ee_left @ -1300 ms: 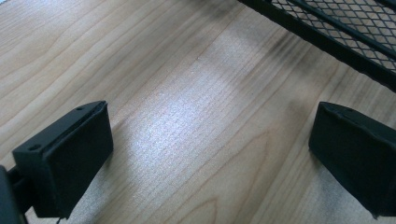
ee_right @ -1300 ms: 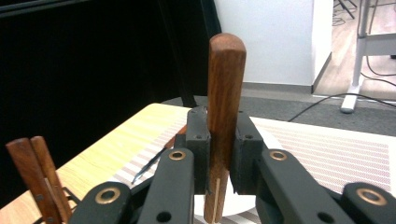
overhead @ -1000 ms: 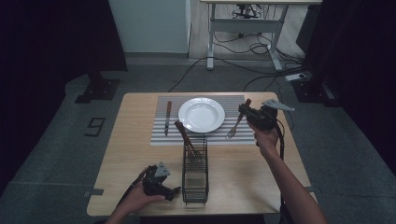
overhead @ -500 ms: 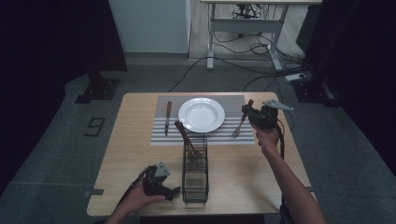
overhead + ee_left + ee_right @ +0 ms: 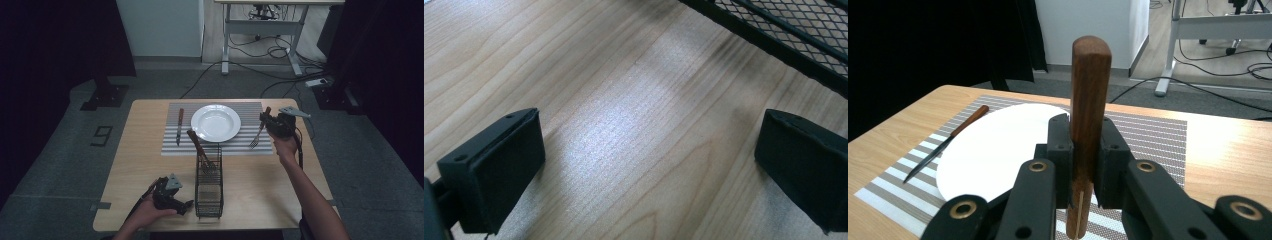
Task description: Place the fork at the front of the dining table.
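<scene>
My right gripper (image 5: 270, 121) is shut on a wooden-handled fork (image 5: 258, 132), held over the right side of the striped placemat (image 5: 175, 149), tines pointing down toward the mat. In the right gripper view the brown fork handle (image 5: 1089, 95) stands upright between the pads. A white plate (image 5: 215, 122) sits mid-mat, and a wooden-handled knife (image 5: 179, 125) lies to its left. My left gripper (image 5: 186, 205) rests on the table's near left, its jaws open, just left of the black wire basket (image 5: 209, 187). In the left gripper view the pads (image 5: 494, 165) stand wide apart over bare wood.
A brown-handled utensil (image 5: 198, 147) leans out of the wire basket. The basket's mesh wall (image 5: 794, 30) runs close beyond the left gripper. The wooden table (image 5: 145, 165) ends near the person's forearms. A desk frame and cables sit on the floor behind.
My right gripper has sunk a little with the fork, bringing its tines closer to the placemat beside the plate. The left gripper has stayed put.
</scene>
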`<state>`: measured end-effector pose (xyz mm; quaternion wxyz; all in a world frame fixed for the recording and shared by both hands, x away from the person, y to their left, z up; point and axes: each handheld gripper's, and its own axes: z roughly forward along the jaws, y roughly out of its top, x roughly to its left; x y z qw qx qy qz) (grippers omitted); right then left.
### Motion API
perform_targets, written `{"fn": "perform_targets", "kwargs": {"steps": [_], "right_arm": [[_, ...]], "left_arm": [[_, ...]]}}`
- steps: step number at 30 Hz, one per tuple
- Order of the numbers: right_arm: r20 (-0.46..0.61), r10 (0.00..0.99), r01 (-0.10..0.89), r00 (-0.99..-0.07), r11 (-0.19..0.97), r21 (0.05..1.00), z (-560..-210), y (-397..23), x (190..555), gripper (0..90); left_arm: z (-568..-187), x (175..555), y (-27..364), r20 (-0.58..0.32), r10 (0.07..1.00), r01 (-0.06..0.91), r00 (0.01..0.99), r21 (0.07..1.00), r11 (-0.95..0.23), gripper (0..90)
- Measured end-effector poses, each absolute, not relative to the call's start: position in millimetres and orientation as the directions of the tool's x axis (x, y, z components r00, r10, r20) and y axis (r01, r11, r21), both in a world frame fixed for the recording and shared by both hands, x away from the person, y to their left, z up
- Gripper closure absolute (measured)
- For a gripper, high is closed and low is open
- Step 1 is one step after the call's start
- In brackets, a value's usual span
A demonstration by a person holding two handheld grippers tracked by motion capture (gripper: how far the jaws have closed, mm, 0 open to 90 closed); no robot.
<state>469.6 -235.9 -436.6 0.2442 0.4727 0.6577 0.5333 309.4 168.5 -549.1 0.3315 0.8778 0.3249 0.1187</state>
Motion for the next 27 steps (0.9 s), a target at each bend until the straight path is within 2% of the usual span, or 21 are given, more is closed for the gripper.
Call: {"fn": "perform_targets", "kwargs": {"steps": [27], "right_arm": [[0.075, 0.915, 0.368, -0.397, 0.084, 0.926, -453.1, -220.6, 492.1, 80.2]], "left_arm": [[-549.1, 309.9, 168.3, -0.007, 0.647, 0.490, 0.763, 0.659, -0.570, 0.0]]}}
